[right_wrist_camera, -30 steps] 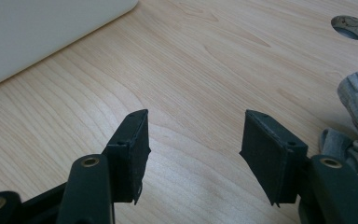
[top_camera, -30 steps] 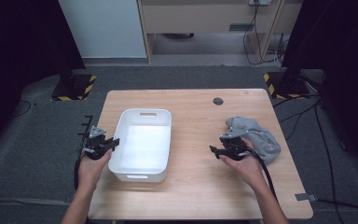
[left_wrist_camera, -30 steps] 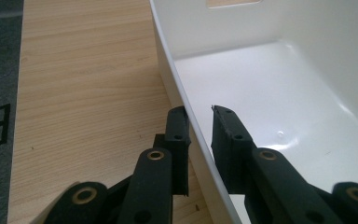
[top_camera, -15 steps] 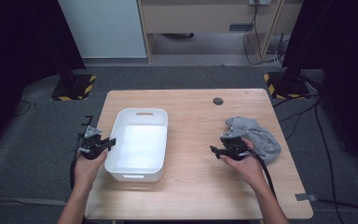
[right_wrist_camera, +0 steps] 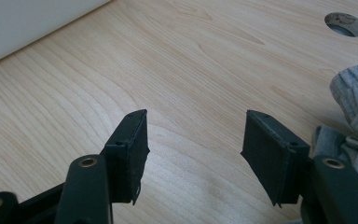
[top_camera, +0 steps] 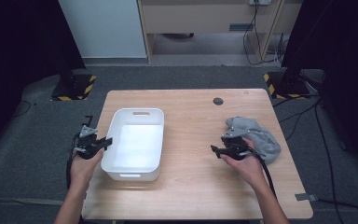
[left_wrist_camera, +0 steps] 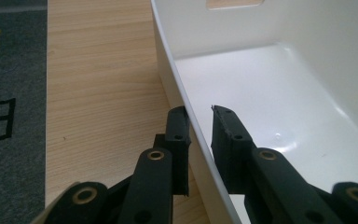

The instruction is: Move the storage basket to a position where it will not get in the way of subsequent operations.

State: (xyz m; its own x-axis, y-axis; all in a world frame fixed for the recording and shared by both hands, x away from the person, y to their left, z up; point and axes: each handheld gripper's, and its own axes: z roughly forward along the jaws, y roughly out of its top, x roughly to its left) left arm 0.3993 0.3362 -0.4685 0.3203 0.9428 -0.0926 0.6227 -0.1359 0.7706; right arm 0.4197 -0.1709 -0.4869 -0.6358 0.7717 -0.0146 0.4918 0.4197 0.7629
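The left tongs [left_wrist_camera: 200, 135] pinch the left wall of the white bin [top_camera: 135, 142], one jaw outside and one inside, near the table's [top_camera: 191, 186] left edge. The right tongs [right_wrist_camera: 193, 154] stand spread over bare wood with nothing between them, just beside a crumpled grey cloth [top_camera: 256, 135] lying to the right.

A light wooden table [top_camera: 191, 186] carries a white plastic bin [top_camera: 135, 142] at its left, a crumpled grey cloth [top_camera: 256, 135] at its right and a round cable hole [top_camera: 218, 101] near the far edge
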